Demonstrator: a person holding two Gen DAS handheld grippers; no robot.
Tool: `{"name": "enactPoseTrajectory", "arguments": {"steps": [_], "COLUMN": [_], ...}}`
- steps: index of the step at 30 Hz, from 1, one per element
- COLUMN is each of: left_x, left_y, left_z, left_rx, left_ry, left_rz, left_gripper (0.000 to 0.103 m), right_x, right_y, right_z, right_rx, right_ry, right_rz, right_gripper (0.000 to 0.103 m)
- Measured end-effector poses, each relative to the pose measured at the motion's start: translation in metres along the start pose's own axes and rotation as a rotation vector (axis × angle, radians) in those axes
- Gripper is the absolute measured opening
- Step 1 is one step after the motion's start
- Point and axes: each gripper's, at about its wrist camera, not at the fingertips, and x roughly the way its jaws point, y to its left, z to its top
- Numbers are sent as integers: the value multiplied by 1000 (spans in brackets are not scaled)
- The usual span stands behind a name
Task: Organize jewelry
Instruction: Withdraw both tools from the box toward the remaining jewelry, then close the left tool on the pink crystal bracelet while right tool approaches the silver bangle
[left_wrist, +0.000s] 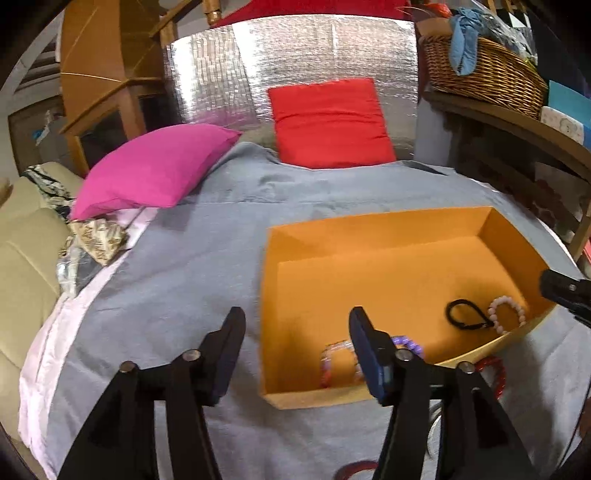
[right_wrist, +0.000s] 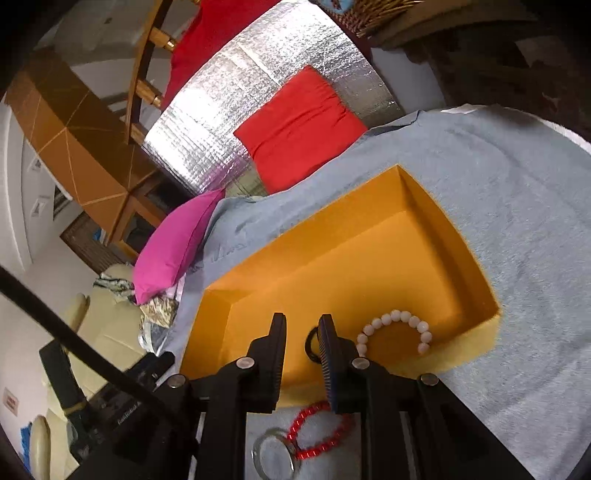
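Plenty tucked out of sight around the orange box

The left gripper's finger covers part of the purple bead bracelet and the pale one; the red bracelet runs under the right gripper's finger, which also hides most of the black band; the clear ring is blurred.

Orange box, grey blanket, magenta pillow, red cushion.

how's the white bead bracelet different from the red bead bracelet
The white bead bracelet lies inside the orange box; the red bead bracelet lies outside it on the grey cloth. The white one has round pale beads; the red one has smaller, glossy red beads. Both are beaded loops lying flat.
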Motion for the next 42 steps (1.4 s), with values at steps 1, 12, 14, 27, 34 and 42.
{"name": "enactPoseTrajectory", "arguments": {"steps": [1,12,14,27,34,42], "left_x": [-3,-25,-30,-38,-41,-21], "left_y": [5,27,32,51,35,32], "left_z": [-2,-42,-53,-109,-124,-129], "left_rx": [1,14,-1,-90,-49,-55], "left_ry": [-1,49,71,239,270,365], "left_rz": [7,27,16,-36,-64,-122], "left_gripper": [60,61,61,61,68,71], "right_x": [-3,-21,-19,12,25,25], "right_y": [0,-8,-9,6,23,36], "right_z": [-1,-24,-30,-77,-91,-103], "right_rx": [-6,-71,-91,-154,-207,-332], "right_ry": [6,93,125,338,395,392], "right_rz": [2,-43,-54,-35,-44,-96], "right_gripper": [20,20,20,20,59,59]}}
